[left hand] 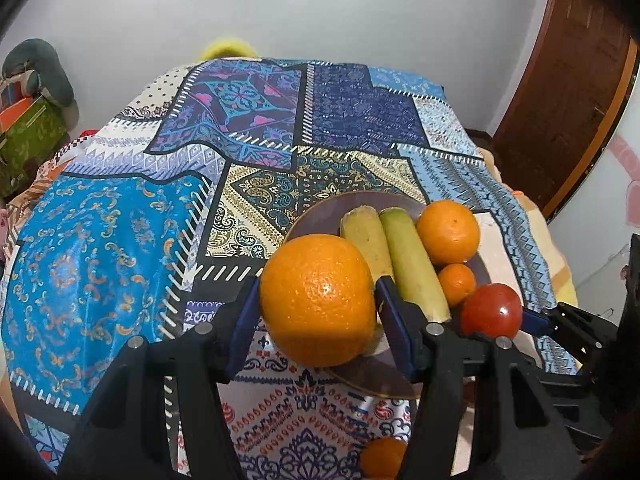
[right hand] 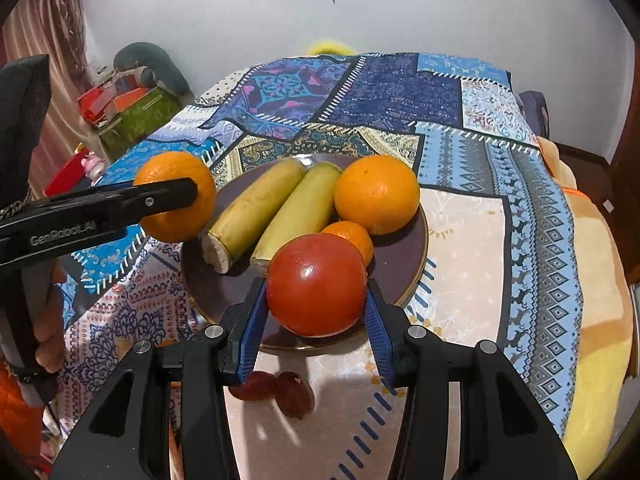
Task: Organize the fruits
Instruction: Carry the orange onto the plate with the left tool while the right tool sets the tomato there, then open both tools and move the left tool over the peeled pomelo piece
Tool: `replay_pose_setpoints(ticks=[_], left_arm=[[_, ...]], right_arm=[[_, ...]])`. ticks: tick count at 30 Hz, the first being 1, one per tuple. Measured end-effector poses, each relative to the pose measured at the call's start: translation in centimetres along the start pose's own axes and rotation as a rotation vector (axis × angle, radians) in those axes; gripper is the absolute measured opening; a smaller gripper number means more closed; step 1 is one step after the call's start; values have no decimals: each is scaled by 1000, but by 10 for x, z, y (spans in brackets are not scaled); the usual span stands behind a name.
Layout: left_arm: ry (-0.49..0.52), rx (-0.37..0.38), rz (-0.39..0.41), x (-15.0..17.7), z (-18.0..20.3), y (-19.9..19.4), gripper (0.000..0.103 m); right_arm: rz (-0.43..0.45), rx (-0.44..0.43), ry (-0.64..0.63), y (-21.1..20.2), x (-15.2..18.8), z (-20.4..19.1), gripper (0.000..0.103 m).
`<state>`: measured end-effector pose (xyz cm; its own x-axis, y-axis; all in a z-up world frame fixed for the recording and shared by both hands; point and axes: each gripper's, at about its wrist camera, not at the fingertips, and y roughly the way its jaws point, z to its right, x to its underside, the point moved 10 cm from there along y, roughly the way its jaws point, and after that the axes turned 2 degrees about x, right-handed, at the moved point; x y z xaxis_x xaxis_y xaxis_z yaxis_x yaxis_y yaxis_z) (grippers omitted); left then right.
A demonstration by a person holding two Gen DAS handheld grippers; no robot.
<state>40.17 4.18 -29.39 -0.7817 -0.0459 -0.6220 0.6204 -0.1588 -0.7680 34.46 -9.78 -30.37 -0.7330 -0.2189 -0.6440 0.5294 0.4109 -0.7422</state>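
Right wrist view, bottom centre: your right gripper (right hand: 316,304) has its blue-padded jaws clamped on a glossy round red tomato (right hand: 316,285), held above the near rim of the dark brown round plate (right hand: 404,268). Below the jaws, two dark red wrinkled fruits (right hand: 280,394) lie on the patterned patchwork cloth (right hand: 472,240).

Left wrist view, lower centre: your left gripper (left hand: 318,308) grips a large round orange (left hand: 318,300) between its blue pads, at the plate's left edge. A further orange fruit (left hand: 382,458) shows at the bottom edge, partly hidden.

On the plate, toward mid-frame in the right wrist view: a small orange mandarin (right hand: 352,238) just behind the tomato, two yellow-green stub-ended bananas (right hand: 276,212) lying side by side and touching, and a second large orange (right hand: 377,194) to their right.

Upper left: green and orange boxes (right hand: 132,114) stand against the pale wall (right hand: 480,8).
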Motion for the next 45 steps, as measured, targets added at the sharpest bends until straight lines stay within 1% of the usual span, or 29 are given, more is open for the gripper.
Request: replay_pose_setpoints(ticks=[4, 9, 14, 16, 17, 22, 30, 34, 37, 42, 45], left_arm=[[-23, 28, -20, 0, 0, 9, 58], [-9, 17, -23, 1, 2, 11, 58], [2, 5, -41, 3, 3, 10, 58], [7, 2, -46, 4, 4, 8, 61], [8, 3, -44, 4, 5, 5, 63], [-1, 21, -26, 5, 7, -15, 63], [33, 6, 14, 14, 14, -61, 66], [27, 7, 23, 25, 19, -82, 68], [14, 10, 15, 36, 23, -92, 71], [14, 11, -27, 62, 34, -99, 72], [1, 28, -56, 77, 43, -98, 80]], right_arm=[[-6, 0, 11, 5, 1, 3, 43], [-4, -5, 9, 7, 0, 3, 44], [-21, 0, -2, 10, 3, 1, 45], [-20, 6, 1, 9, 2, 2, 45], [-19, 6, 1, 7, 2, 2, 45], [7, 26, -10, -7, -5, 2, 50], [40, 48, -32, -38, -7, -2, 51], [57, 60, -43, -57, -4, -4, 51], [68, 68, -45, -70, -1, -5, 52], [88, 82, -46, -89, 6, -5, 55], [93, 87, -43, -97, 11, -3, 56]])
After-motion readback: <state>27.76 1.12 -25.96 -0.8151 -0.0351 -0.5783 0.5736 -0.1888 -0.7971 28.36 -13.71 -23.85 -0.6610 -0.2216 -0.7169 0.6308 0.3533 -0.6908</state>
